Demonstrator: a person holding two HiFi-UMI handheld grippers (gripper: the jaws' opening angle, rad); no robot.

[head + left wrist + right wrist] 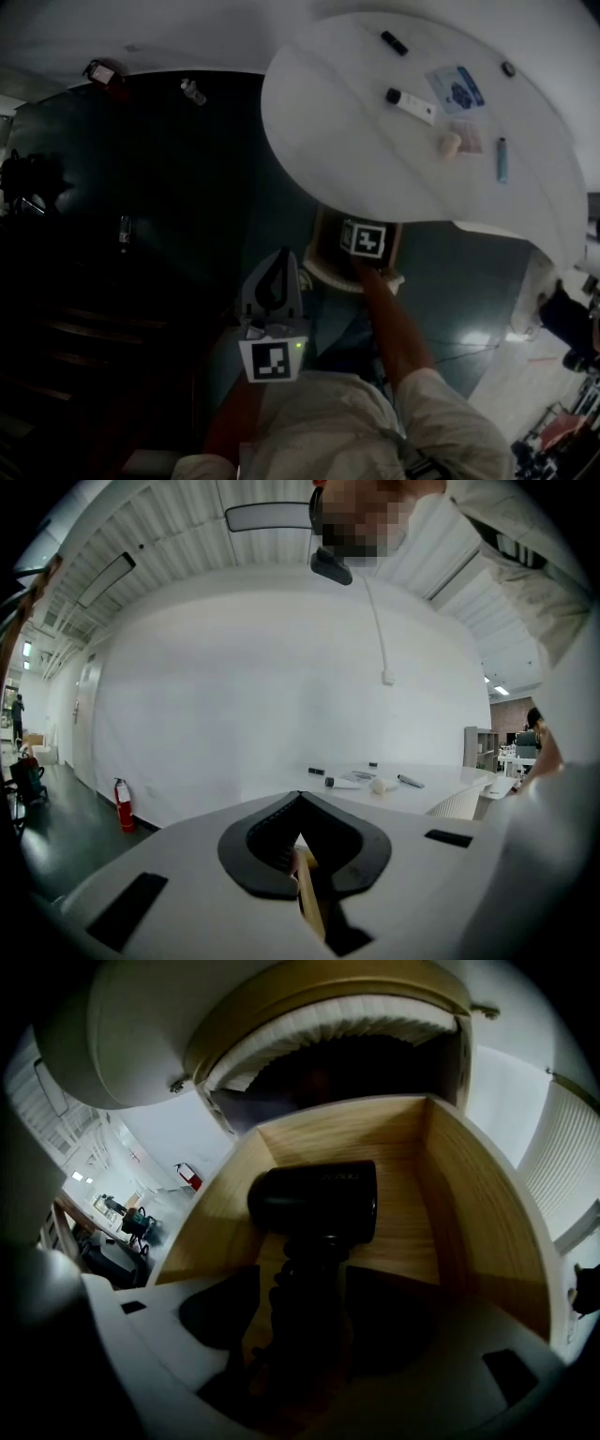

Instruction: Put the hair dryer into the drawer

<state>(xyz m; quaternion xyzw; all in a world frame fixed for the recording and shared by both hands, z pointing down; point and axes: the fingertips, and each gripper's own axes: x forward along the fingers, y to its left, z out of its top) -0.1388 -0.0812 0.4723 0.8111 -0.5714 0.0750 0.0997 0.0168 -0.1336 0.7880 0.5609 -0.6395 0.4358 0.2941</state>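
Note:
The black hair dryer [314,1199] lies on the floor of the open wooden drawer [469,1213], barrel toward the back, handle pointing at me. My right gripper [305,1288] reaches steeply down into the drawer, jaws open on either side of the handle, pads off it. From the head view, its marker cube [363,239] sits over the drawer [323,267] under the round white table [356,141]; the dryer is hidden there. My left gripper [277,277] hangs near my body, pointing roughly level, tips [300,799] together and holding nothing.
On the table lie a white tube [412,103], a black marker [394,42], a blue lighter [502,159] and a printed packet [457,86]. A red fire extinguisher [123,803] stands by the white wall. The floor is dark; a chair [459,803] is beside the table.

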